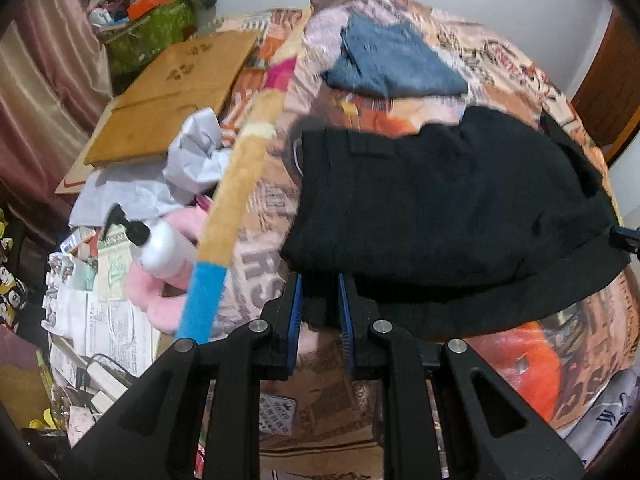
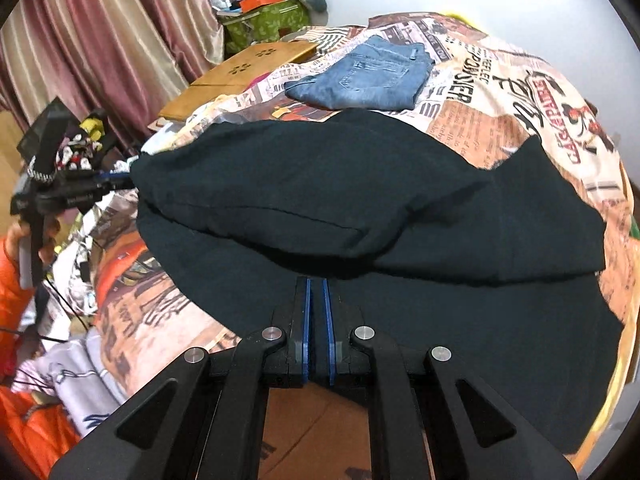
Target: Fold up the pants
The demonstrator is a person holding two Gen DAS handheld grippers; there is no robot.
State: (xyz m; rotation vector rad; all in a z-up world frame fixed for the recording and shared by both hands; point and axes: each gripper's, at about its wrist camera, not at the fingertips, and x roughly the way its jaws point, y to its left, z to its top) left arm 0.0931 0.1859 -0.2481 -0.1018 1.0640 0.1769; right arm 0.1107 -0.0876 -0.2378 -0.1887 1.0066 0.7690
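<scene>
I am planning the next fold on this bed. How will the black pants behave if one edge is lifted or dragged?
The black fabric pants will probably flop: they already drape in soft folds over the printed bedspread. They look fairly light, so a lifted edge should sag between grip points. Dragged, they may bunch rather than slide, since the cloth wrinkles where one layer overlaps another.

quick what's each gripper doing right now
left gripper: closed on an edge of the black pants
right gripper: closed on the black pants' near edge
</scene>
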